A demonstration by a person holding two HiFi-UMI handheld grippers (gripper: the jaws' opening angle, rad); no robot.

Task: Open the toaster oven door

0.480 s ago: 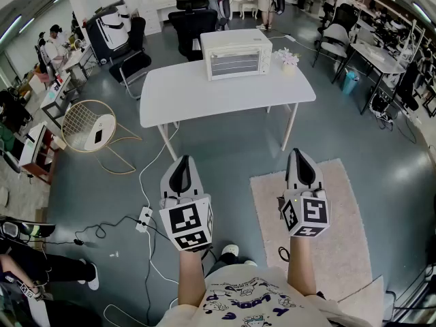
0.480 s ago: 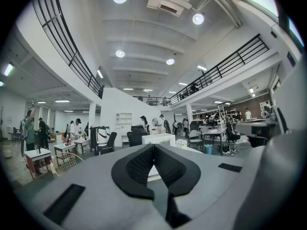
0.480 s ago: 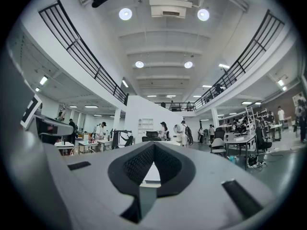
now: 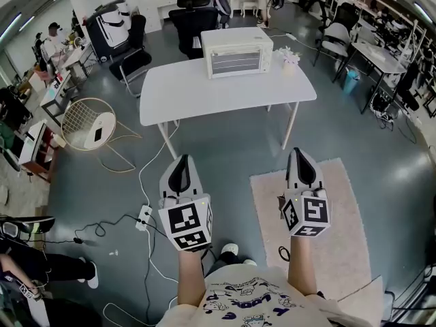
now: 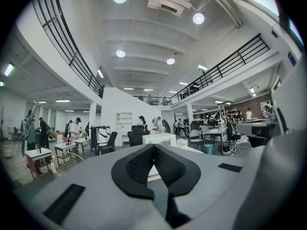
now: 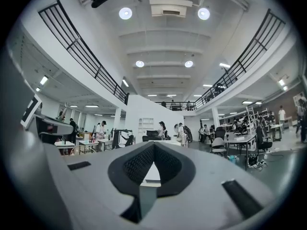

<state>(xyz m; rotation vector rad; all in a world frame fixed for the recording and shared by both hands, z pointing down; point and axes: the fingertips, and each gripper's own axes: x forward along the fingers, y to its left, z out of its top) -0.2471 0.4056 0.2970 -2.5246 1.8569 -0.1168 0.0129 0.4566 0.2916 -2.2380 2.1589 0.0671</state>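
two grippers hang low in front of the person, and both are far from the job. the left gripper (image 4: 180,172) has its jaws closed tip to tip with nothing in them. the right gripper (image 4: 300,165) is the same, closed and empty. the toaster oven (image 4: 237,52) sits at the back of the white table (image 4: 204,94), well apart from both grippers. a small pot of flowers (image 4: 289,60) stands just beside it. the oven door (image 4: 236,63) faces the person and looks shut, so i think the task has not begun

the step now is to walk up to the table. to do it well, the person should go straight to the front of the oven and mind the power strip (image 4: 144,216) and its cables on the floor. the handle is too small to see from here, so it needs a look up close. one gripper must open its jaws before it gets to the handle, then close on it and pull slowly, so the door swings and the oven does not slide. the other gripper could press on the oven top if it moves
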